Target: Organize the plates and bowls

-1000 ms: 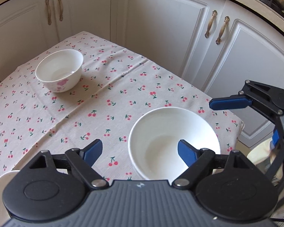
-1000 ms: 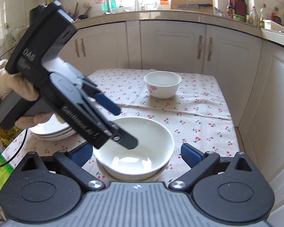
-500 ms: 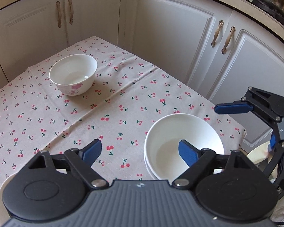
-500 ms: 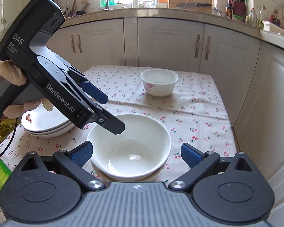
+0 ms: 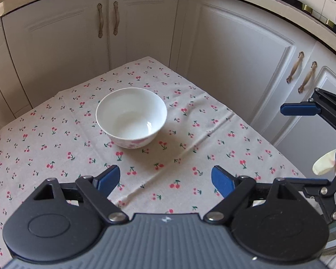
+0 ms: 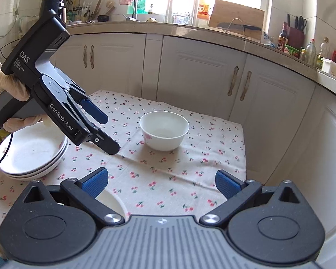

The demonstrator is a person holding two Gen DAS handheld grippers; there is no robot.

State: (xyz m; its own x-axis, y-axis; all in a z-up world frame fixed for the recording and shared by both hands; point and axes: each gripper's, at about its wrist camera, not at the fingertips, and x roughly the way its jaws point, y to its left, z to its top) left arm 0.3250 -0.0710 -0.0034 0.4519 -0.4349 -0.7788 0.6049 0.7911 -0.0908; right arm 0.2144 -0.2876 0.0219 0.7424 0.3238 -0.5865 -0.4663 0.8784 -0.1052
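the left gripper [image 5: 163, 181], a black two-finger tool with blue pads, hangs above the surface [image 5: 212, 134], which is covered by a beige cloth printed with small red cherries. its jaws stand apart with only the cloth showing between them; they have just been opening and grip nothing. ahead of it stands a small white ceramic bowl with a pink flower print on its side [image 5: 131, 117], upright, alone on the cloth and apart from both tools.

the right gripper [image 6: 161, 183], of the same make, has its jaws spread wide; they too have just been opening, and nothing is between them. just under its left finger [image 6: 94, 182] the rim of a larger plain white bowl [image 6: 112, 202] peeks out near the front edge of the surface, not touched by the pads as far as can be seen. in the right wrist view, a gloved hand [image 6: 2, 85] holds the left gripper's handle at the left of the picture, over a stack of shallow white plates [image 6: 31, 157] resting on the cloth. white cabinet doors with bronze handles [image 6: 201, 74] close in behind the surface.
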